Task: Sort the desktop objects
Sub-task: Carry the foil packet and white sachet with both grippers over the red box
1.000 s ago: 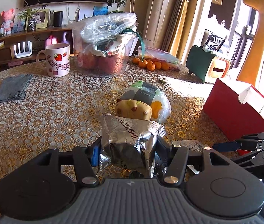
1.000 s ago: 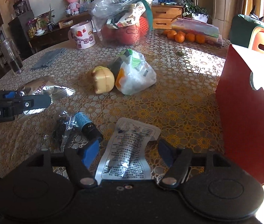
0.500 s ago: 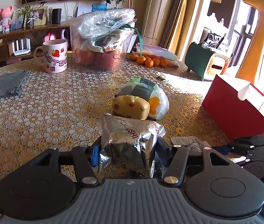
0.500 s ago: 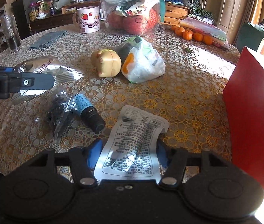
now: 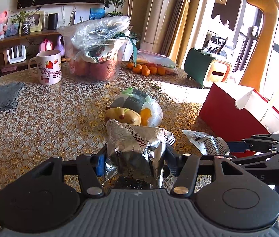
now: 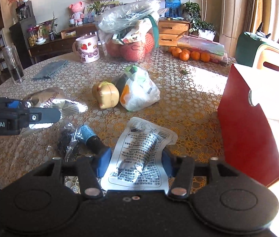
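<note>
Both pickups look done: the left gripper is clamped on the foil bag, the right gripper on the white sachet, above the table, so next comes carrying each toward the red box

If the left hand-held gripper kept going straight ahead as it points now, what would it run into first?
Probably the yellow squishy toy, just beyond the foil bag clamped in the left hand-held gripper. The white plastic-wrapped bundle sits right behind it. Depth is uncertain in this fisheye view.
</note>
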A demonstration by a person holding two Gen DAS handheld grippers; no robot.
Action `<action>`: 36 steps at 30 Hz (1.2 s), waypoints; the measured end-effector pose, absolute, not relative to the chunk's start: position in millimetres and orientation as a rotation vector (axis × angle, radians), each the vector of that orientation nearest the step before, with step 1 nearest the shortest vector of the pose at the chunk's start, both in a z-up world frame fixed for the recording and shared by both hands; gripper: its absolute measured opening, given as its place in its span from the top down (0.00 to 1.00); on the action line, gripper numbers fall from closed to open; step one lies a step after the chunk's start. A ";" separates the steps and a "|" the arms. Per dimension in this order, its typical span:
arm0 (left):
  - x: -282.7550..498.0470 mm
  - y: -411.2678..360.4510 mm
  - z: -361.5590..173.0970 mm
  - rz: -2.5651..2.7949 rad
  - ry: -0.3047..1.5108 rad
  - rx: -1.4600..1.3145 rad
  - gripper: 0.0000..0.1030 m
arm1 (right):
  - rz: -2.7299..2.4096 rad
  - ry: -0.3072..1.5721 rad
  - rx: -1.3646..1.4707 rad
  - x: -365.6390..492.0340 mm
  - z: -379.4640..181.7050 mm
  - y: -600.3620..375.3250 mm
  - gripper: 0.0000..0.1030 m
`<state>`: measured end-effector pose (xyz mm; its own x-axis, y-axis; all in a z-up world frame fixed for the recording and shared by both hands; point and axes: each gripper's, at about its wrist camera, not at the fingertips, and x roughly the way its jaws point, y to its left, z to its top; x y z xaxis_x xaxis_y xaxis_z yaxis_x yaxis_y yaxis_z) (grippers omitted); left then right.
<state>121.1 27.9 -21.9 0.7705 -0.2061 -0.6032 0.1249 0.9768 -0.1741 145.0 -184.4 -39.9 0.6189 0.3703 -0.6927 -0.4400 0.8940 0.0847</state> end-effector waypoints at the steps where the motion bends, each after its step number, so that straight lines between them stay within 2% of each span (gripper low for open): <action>1: 120.3 25.7 -19.5 -0.184 0.664 -0.123 0.44 | 0.471 0.764 -0.086 143.3 -34.4 -187.5 0.48; 19: 113.1 -48.9 36.4 -0.328 0.595 -0.066 0.44 | 0.486 0.613 -0.003 128.6 54.1 -264.7 0.48; 36: 150.5 -159.1 53.5 -0.488 0.605 0.019 0.44 | 0.332 0.589 0.057 143.4 58.6 -378.2 0.48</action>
<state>150.5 -159.1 53.5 0.7128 -0.4346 -0.5505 0.4458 0.8867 -0.1228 143.4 -378.2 58.6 0.7802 0.3232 -0.5356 -0.2911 0.9454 0.1464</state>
